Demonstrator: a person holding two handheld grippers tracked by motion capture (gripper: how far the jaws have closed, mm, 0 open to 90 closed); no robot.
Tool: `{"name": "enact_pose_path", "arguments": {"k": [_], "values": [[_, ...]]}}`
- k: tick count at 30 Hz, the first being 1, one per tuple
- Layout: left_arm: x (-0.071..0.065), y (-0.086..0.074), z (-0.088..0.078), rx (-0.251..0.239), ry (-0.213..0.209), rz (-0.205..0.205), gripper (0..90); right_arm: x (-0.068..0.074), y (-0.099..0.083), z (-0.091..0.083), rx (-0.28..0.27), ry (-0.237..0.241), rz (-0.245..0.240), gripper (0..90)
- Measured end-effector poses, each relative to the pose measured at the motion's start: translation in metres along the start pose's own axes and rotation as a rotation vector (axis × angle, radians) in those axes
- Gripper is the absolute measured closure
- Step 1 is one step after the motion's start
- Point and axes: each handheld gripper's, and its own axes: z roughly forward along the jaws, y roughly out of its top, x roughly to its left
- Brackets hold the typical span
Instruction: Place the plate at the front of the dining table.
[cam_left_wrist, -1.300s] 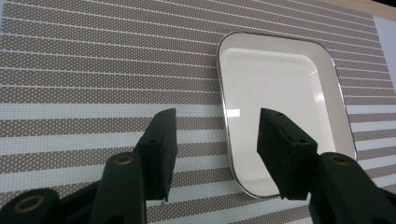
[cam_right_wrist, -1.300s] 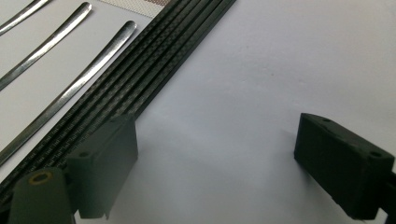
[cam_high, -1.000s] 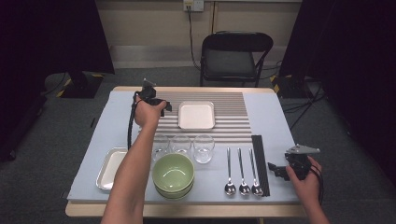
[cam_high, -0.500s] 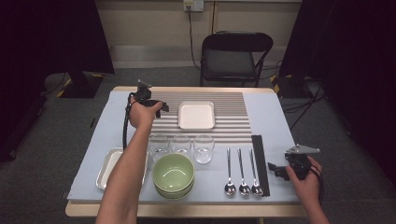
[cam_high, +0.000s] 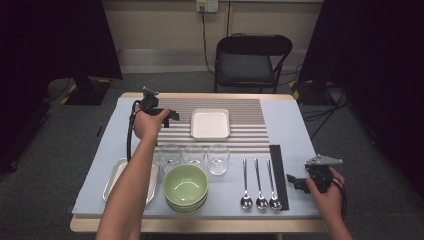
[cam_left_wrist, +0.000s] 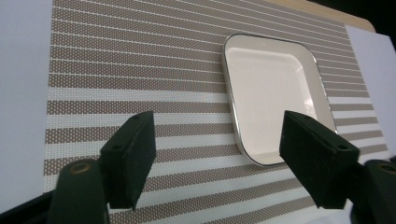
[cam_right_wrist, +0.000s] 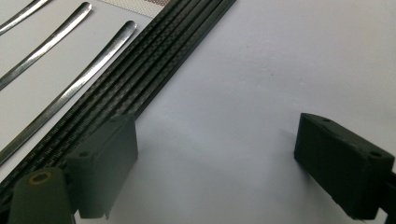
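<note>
A white square plate (cam_high: 210, 123) lies on the striped placemat (cam_high: 250, 107) at the back of the table. My left gripper (cam_high: 170, 117) hovers just left of it, pointing at it. In the left gripper view the jaws stand wide apart and have just been opening, with nothing between them; the left gripper (cam_left_wrist: 217, 140) frames the placemat (cam_left_wrist: 140, 70) and the plate's near corner (cam_left_wrist: 271, 93). My right gripper (cam_high: 295, 181) rests at the front right, open (cam_right_wrist: 215, 154) over bare cloth, beside the black chopsticks (cam_right_wrist: 154, 70).
Three glasses (cam_high: 194, 155) stand in a row mid-table, with stacked green bowls (cam_high: 186, 185) in front and a metal tray (cam_high: 117, 175) under my left forearm. Three spoons (cam_high: 259, 185) and the chopsticks (cam_high: 278, 175) lie at the right. A folding chair (cam_high: 252, 60) stands behind the table.
My left hand has drawn back a little to the left, away from the plate. The right hand has not moved.
</note>
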Motion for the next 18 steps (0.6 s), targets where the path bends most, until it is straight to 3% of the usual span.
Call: {"name": "enact_pose_path", "arguments": {"k": [1,8,18], "values": [[0.001,-0.001,-0.002,0.005,-0.002,0.026,26.5,0.000,0.000,0.000,0.000,0.000,0.000,12.5],[0.002,-0.003,-0.008,0.019,-0.020,0.042,24.0,0.000,0.000,0.000,0.000,0.000,0.000,12.5],[0.006,-0.008,-0.012,0.027,-0.028,0.040,24.5,0.000,0.000,0.000,0.000,0.000,0.000,12.5]]}}
